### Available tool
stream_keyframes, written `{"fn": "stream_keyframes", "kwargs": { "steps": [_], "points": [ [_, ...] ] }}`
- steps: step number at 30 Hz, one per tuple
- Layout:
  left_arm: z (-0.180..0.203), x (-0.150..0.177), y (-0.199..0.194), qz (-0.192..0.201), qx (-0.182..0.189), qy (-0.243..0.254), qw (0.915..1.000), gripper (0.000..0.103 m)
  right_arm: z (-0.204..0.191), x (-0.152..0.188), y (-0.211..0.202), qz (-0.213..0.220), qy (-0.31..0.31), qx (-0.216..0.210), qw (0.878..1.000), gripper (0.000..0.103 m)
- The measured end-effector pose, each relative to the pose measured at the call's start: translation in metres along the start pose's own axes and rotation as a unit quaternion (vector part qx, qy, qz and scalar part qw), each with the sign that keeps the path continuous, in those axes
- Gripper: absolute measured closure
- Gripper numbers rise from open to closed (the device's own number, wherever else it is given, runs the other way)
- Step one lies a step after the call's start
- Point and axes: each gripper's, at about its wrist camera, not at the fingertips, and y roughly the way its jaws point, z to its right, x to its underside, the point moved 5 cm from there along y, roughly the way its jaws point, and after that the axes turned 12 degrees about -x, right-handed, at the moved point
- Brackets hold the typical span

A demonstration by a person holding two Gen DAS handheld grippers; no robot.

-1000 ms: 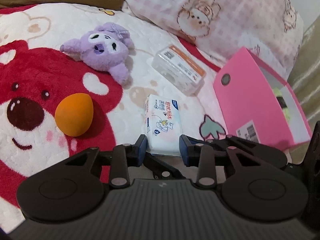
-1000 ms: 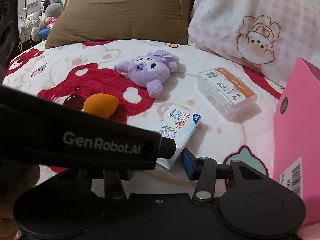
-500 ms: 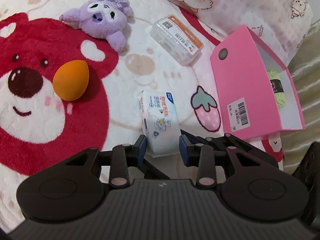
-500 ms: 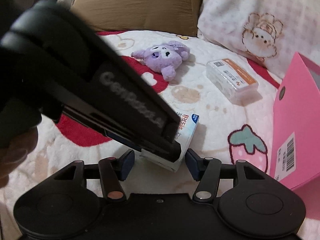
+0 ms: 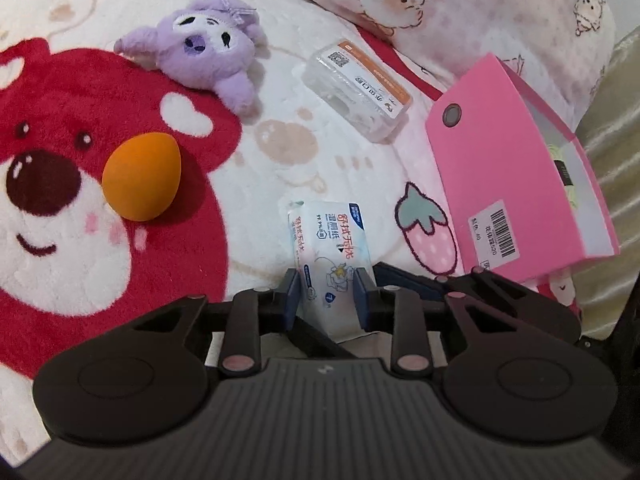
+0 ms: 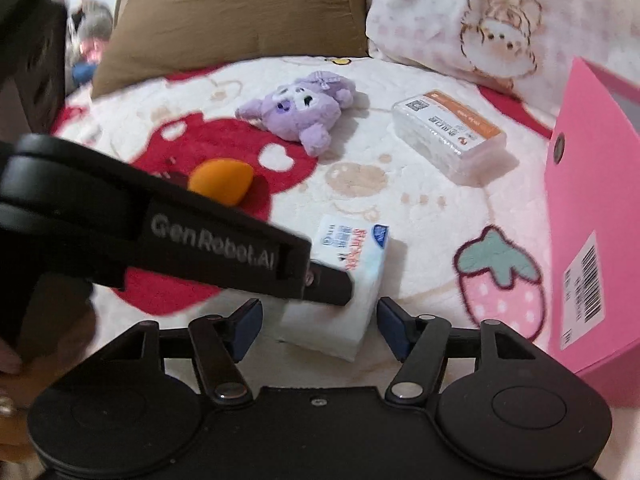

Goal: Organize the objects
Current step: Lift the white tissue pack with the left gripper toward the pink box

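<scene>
A bed (image 5: pixel 320 184) under a fleecy red-bear blanket (image 5: pixel 60 240) carries a purple plush toy (image 5: pixel 204 56), an orange egg-shaped sponge (image 5: pixel 140 176), a clear plastic case (image 5: pixel 358 94), a pink box (image 5: pixel 508 184) and two pillows at its head

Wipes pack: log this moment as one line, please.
left hand-held gripper: shut on wipes pack | right hand-held gripper: open, jaws just widened, astride pack | pink box: open, right of pack
</scene>
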Motion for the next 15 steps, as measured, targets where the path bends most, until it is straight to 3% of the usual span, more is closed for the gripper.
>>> {"fn": "stream_keyframes", "kwargs": {
  "steps": [3,15],
  "points": [
    [0.0002,0.0012,0.0009,0.005,-0.004,0.002,1.0,0.077,0.0007,-0.0007,0.0027,0.002,-0.02,0.01,1.0,0.034],
    [-0.0005,0.0024,0.0028,0.008,-0.004,-0.005,1.0,0.077,-0.0021,-0.0031,0.0039,-0.004,-0.027,-0.019,0.999,0.032]
  ]
}}
